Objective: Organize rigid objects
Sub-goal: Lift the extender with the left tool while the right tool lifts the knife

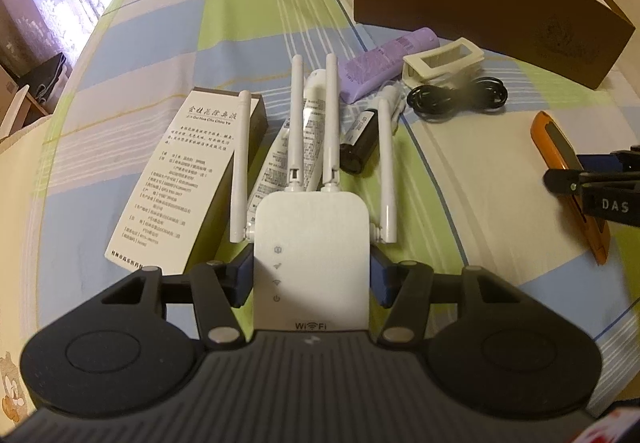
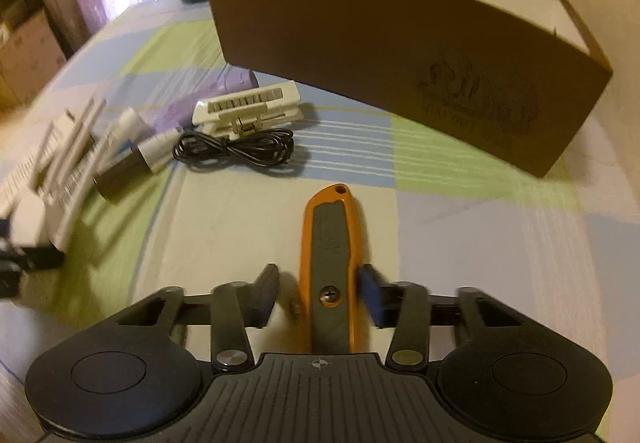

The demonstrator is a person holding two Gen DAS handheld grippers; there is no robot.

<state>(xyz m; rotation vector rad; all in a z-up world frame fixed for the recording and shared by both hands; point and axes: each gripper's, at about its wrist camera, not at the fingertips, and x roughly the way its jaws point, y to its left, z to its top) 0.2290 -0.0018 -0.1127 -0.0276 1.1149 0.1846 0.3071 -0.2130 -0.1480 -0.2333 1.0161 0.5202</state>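
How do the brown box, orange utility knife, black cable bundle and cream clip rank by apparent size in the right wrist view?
1. brown box, by far the largest.
2. orange utility knife, though it lies nearest the camera, which enlarges it.
3 and 4. black cable bundle and cream clip look about alike; no ranking.

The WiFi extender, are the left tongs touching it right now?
Touching. In the left wrist view, both blue pads of the left tongs press against the sides of the white WiFi extender, with no gap showing on either side.
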